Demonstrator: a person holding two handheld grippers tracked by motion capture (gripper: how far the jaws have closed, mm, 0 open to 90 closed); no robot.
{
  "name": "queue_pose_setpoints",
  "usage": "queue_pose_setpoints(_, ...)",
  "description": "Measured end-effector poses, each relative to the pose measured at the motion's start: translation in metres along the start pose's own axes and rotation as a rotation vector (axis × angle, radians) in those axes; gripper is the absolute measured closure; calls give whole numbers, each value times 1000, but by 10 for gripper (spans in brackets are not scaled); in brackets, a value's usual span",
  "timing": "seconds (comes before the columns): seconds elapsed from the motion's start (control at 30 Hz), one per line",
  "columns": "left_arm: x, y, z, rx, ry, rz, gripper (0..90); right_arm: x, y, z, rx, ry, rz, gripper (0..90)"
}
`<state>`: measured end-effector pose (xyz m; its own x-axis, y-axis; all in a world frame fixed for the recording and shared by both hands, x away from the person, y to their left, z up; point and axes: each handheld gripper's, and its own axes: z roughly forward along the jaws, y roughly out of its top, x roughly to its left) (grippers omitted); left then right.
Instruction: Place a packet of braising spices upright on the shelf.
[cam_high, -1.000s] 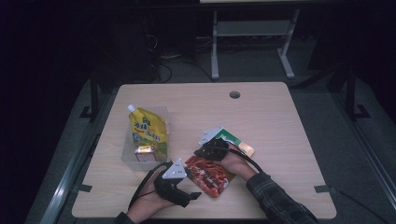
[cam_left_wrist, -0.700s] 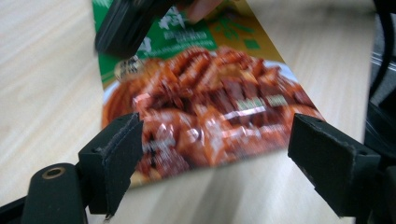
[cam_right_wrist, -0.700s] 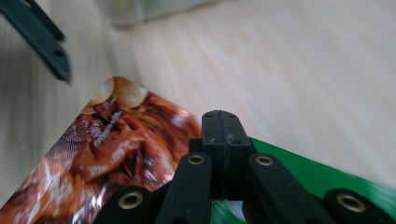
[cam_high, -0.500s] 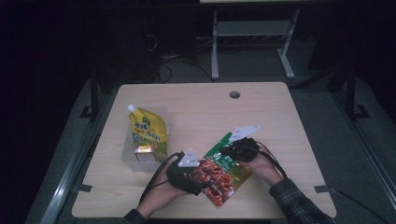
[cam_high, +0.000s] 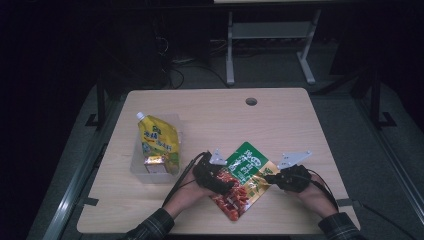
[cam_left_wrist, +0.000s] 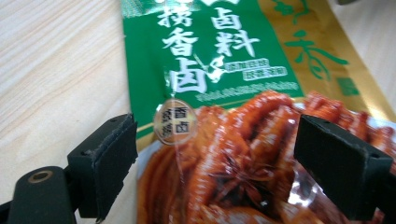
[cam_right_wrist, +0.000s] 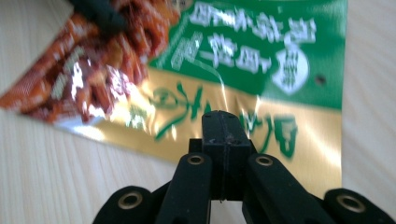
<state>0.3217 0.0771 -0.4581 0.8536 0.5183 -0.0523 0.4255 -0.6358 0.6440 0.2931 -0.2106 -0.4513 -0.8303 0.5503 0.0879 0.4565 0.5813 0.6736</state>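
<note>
- Where the bench (cam_high: 225, 120) nears its left edge, a clear tray (cam_high: 135, 167) holds a yellow spout pouch (cam_high: 159, 142) with a small carton (cam_high: 155, 164) in front of it, well apart from both hands.
- Next comes the left gripper (cam_high: 227, 186), close to the front edge. Its jaws stand wide and have just been opening. In the left gripper view (cam_left_wrist: 217, 154) the red, printed end of the sauce packet (cam_left_wrist: 224, 70) lies between them, but the pads do not press on it.
- The sauce packet (cam_high: 247, 170) lies flat near the middle of the front edge. Its long axis slants from its red end by the front edge to its green end, which points toward the far right corner.
- Last, the right gripper (cam_high: 272, 177) meets the packet's right-hand corner. In the right gripper view (cam_right_wrist: 224, 121) its jaws are pinched together on the gold border of the packet (cam_right_wrist: 261, 46), so this hand seems to have the hold.
- As I judge it, the next move turns on that split: the packet lies straight ahead of the left jaws, across their gap, while only the right hand controls it. So the right hand looks better placed to carry it toward the tray.
</note>
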Motion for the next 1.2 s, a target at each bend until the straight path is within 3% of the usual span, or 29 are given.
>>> queue_pose_setpoints(0.07,3,0,3,8,5,-10,126,-1,-5,-2,11,-3,12,900)
queue_pose_setpoints(0.2,8,-1,7,19,-28,-41,129,-4,-12,-2,33,-16,21,900)
queue_pose_setpoints(0.47,7,1,6,33,-50,-3,200,-8,-14,2,59,-15,25,900)
queue_pose_setpoints(0.5,6,1,6,21,-50,-15,226,-8,-14,2,59,-15,24,900)
queue_pose_setpoints(0.6,5,2,5,25,-51,11,330,-7,-14,3,54,-9,22,900)
queue_pose_setpoints(0.63,5,2,5,25,-51,11,414,-7,-14,3,54,-9,22,900)
queue_pose_setpoints(0.67,4,2,5,28,-54,19,414,-6,-13,4,52,-5,29,900)
queue_pose_setpoints(0.8,3,5,5,37,-41,37,560,-5,-12,5,53,-4,26,900)
queue_pose_setpoints(0.97,1,7,6,38,-33,37,792,-5,-12,5,53,-4,24,900)
queue_pose_setpoints(1.07,1,7,5,29,-25,38,861,-5,-12,5,52,-2,23,900)
queue_pose_setpoints(1.2,0,6,3,1,-17,35,890,-5,-12,5,52,-3,22,900)
